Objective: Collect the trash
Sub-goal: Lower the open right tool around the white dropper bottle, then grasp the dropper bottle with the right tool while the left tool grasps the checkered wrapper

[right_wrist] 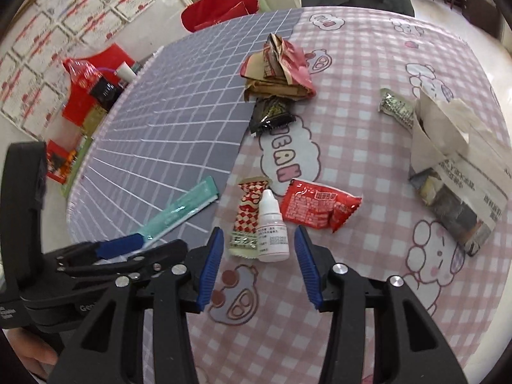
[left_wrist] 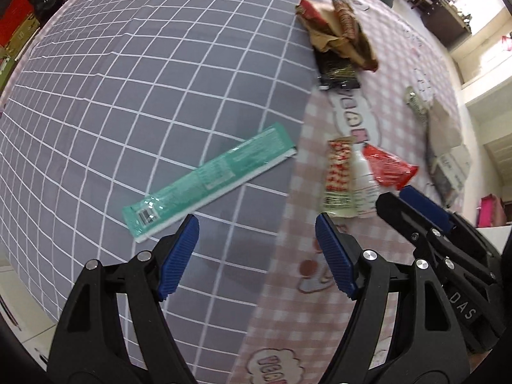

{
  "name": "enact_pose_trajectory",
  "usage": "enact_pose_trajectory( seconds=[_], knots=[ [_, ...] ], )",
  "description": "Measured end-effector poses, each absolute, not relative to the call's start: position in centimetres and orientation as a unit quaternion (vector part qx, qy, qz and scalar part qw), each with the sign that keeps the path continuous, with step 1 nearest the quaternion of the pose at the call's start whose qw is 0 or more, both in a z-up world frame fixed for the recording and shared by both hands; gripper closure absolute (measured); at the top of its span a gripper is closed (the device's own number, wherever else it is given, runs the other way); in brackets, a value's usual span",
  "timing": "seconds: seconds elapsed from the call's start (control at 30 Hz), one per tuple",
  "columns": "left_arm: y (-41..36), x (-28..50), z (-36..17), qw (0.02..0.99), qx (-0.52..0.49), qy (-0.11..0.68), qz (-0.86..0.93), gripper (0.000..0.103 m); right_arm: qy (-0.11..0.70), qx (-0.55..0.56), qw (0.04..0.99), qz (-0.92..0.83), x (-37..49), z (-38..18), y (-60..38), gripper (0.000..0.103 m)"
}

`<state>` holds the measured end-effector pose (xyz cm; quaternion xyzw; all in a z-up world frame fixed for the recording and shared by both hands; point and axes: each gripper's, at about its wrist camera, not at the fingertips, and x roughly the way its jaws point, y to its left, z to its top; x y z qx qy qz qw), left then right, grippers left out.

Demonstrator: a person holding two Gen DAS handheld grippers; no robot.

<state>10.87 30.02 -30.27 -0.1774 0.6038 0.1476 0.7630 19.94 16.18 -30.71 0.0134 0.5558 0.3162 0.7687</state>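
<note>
A long green wrapper (left_wrist: pixel 208 182) lies on the grey grid cloth just ahead of my open, empty left gripper (left_wrist: pixel 256 249); it also shows in the right wrist view (right_wrist: pixel 182 208). A red-and-white checked wrapper (right_wrist: pixel 248 214), a small white dropper bottle (right_wrist: pixel 272 227) and a red sachet (right_wrist: pixel 316 208) lie on the pink check cloth just ahead of my open, empty right gripper (right_wrist: pixel 257 256). The same three show in the left wrist view: the checked wrapper (left_wrist: pixel 339 176), the bottle (left_wrist: pixel 364 182), the sachet (left_wrist: pixel 388 166). The right gripper's fingers (left_wrist: pixel 425 208) reach in beside them.
A crumpled brown and red wrapper pile (right_wrist: pixel 278 70) with a black packet (right_wrist: pixel 272 115) lies farther back. A small green packet (right_wrist: pixel 395 105) and a folded newspaper (right_wrist: pixel 457 166) lie at the right. Bottles and red boxes (right_wrist: pixel 92 89) stand beyond the table's left edge.
</note>
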Motion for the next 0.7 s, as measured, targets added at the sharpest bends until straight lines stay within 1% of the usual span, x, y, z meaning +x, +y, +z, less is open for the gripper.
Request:
enact_pose_trajectory(
  seconds=[0.13,0.3,0.37,0.7],
  knots=[
    [30.9,11.0,-31.0,0.758,-0.182,0.610,0.141,0.028,0.563,0.000,0.768,0.305,20.2,-31.7,16.6,0.059],
    [31.3,11.3,-31.3,0.758,-0.180,0.611,0.138,0.028,0.570,-0.019,0.762,0.307,20.2,-32.7,17.4,0.068],
    [31.3,11.5,-31.3,0.759,-0.177,0.611,0.137,0.028,0.570,-0.026,0.761,0.307,20.1,-32.9,17.9,0.078],
    [27.9,15.9,-31.8,0.773,-0.171,0.605,0.086,0.029,0.551,0.014,0.784,0.286,21.2,-30.9,14.6,0.078]
  ],
)
